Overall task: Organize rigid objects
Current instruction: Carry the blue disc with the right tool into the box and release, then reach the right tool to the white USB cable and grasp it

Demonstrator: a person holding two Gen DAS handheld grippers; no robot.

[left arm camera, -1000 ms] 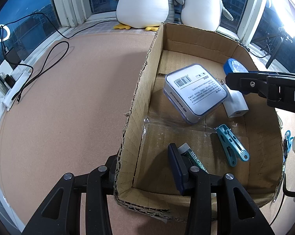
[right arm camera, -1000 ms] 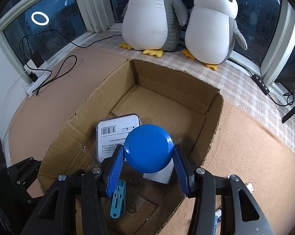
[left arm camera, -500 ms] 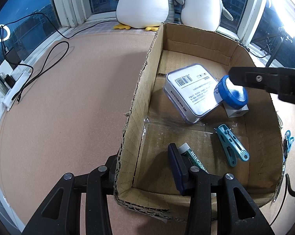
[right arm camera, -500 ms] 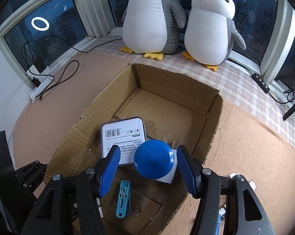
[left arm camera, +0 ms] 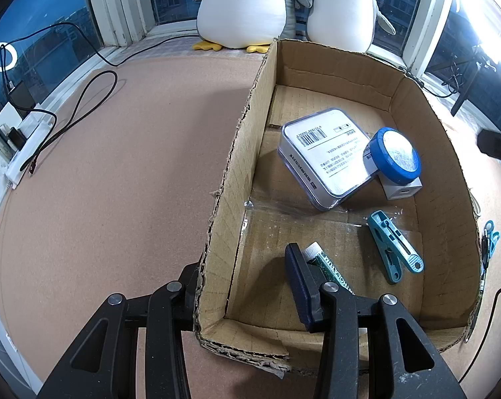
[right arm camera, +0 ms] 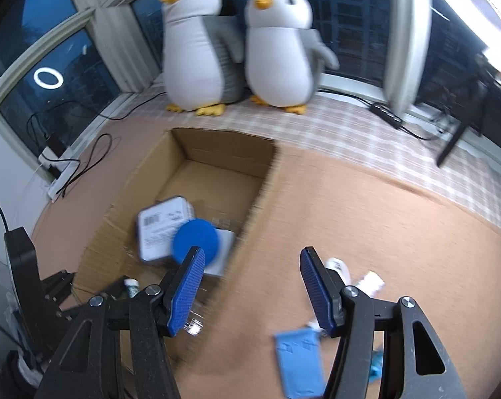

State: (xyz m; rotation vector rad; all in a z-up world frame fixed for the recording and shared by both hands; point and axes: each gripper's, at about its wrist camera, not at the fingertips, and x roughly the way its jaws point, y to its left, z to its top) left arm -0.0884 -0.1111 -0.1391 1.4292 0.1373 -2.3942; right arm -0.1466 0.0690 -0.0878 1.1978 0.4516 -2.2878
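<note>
My left gripper (left arm camera: 244,266) is shut on the near left wall of the cardboard box (left arm camera: 240,153), one finger outside and one inside. Inside the box a blue-lidded jar (left arm camera: 396,156) leans on a grey barcode tin (left arm camera: 323,156) and a white charger cube (left arm camera: 401,191). A teal clothespin (left arm camera: 395,246) and a green tube (left arm camera: 327,266) lie nearer me. My right gripper (right arm camera: 252,256) hangs open and empty over the cork floor, just right of the box (right arm camera: 224,149). The jar (right arm camera: 195,241) shows behind its left finger.
Loose on the floor under the right gripper are a blue packet (right arm camera: 297,355) and small white items (right arm camera: 370,281). A teal clip (left arm camera: 489,236) lies outside the box's right wall. Two plush penguins (right arm camera: 237,46) stand at the window. A power strip with cables (left arm camera: 24,146) lies at the left.
The right gripper opened and let go of the blue-lidded jar, which now rests in the box. That gripper then drew back up and to the right, out of the box. The left gripper kept still.
</note>
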